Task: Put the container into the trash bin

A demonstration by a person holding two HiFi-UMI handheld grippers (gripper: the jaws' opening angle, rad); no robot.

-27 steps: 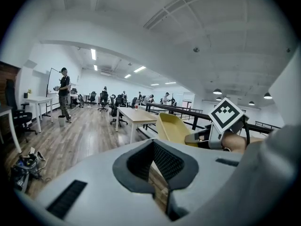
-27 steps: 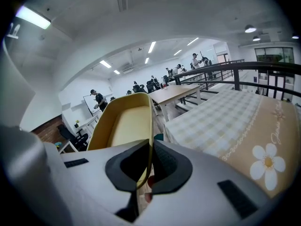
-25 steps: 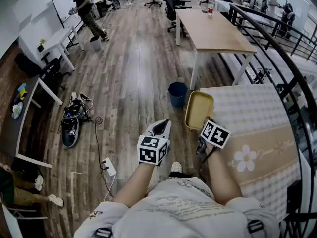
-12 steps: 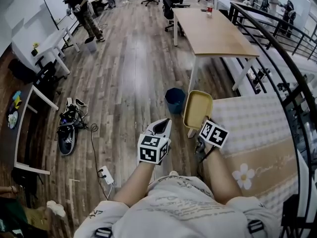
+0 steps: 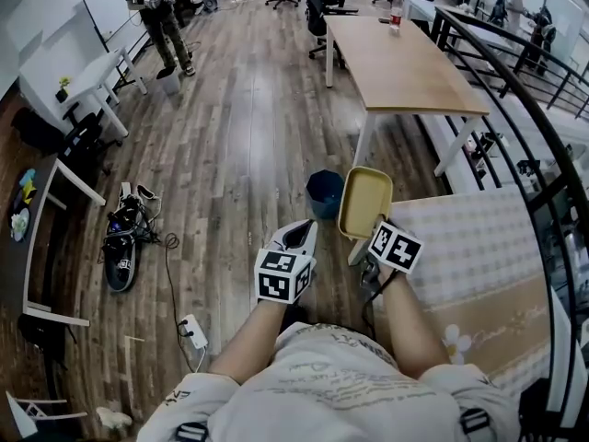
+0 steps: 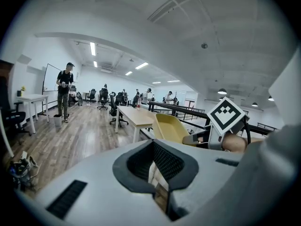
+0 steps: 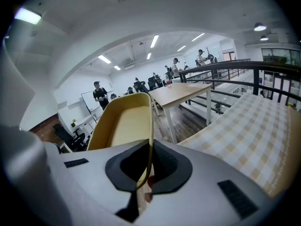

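The container (image 5: 365,201), a shallow yellow tray, is off the checked tabletop (image 5: 469,247) and in the air, carried by the right hand-held gripper (image 7: 146,166), whose jaws are pinched narrow on one thin side wall. That edge grip explains the tray's pose: held by a single wall, it stands tipped up on its side with the open face turned towards the person's left, not lying flat. It seems light and stiff enough to be carried this way, though a grip on so thin a wall could let it swing or slip if the wrist is jerked. In the head view the tray hangs just beside the tabletop's corner, and the blue bin (image 5: 325,191) stands on the wooden floor just past it, near but not yet under it. I judge this to be the carry, with the drop still to come. The tray looks longer than the bin's mouth is wide, so the upright hold may help, since it could go in end first. The left hand-held gripper (image 5: 296,238) is held forward alongside, its jaws close together with nothing between them. It has no share in the load and appears to be simply kept out of the way.
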